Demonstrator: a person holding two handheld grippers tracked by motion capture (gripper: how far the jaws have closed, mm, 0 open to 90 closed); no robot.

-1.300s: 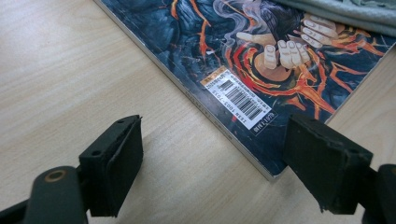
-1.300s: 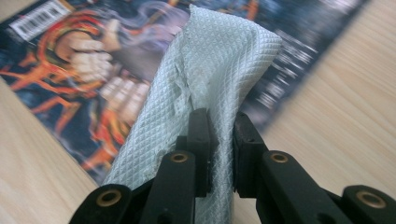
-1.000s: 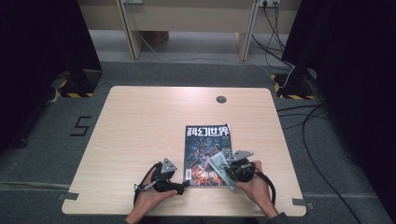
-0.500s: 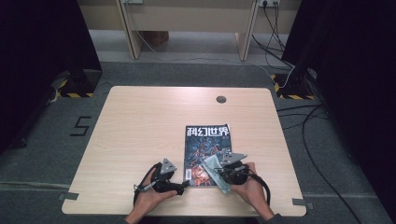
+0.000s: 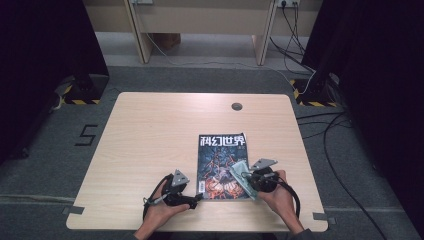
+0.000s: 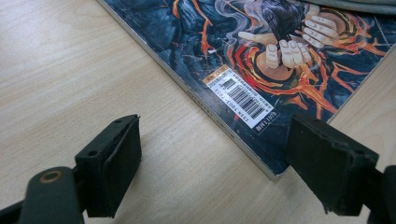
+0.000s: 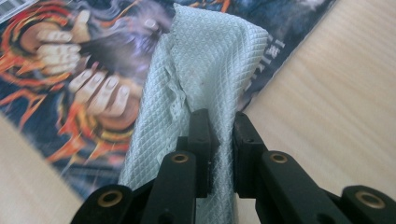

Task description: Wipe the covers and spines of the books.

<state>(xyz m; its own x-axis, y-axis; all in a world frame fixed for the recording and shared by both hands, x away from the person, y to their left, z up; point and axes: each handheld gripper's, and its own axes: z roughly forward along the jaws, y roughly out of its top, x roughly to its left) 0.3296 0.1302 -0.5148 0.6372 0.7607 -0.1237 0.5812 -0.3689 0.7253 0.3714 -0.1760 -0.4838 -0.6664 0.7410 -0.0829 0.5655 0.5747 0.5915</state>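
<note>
In the right gripper view, the cloth (image 7: 205, 79) runs off the bottom edge behind the jaws, so its lower end is hidden, and it covers part of the magazine (image 7: 70, 88) beneath it. That magazine is cut off at the top and left edges, its print blurred. In the left gripper view the magazine (image 6: 261, 51) is cropped at the top. From the high view its small barcode text cannot be read.

A magazine (image 5: 221, 162) lay on the table (image 5: 150, 140), right of centre, nr the front edge. A cloth (image 5: 241, 177) rested on its front right corner; left gripper (image 5: 192, 200) sat just off its front left corner, right gripper (image 5: 250, 181) at the cloth.
</note>
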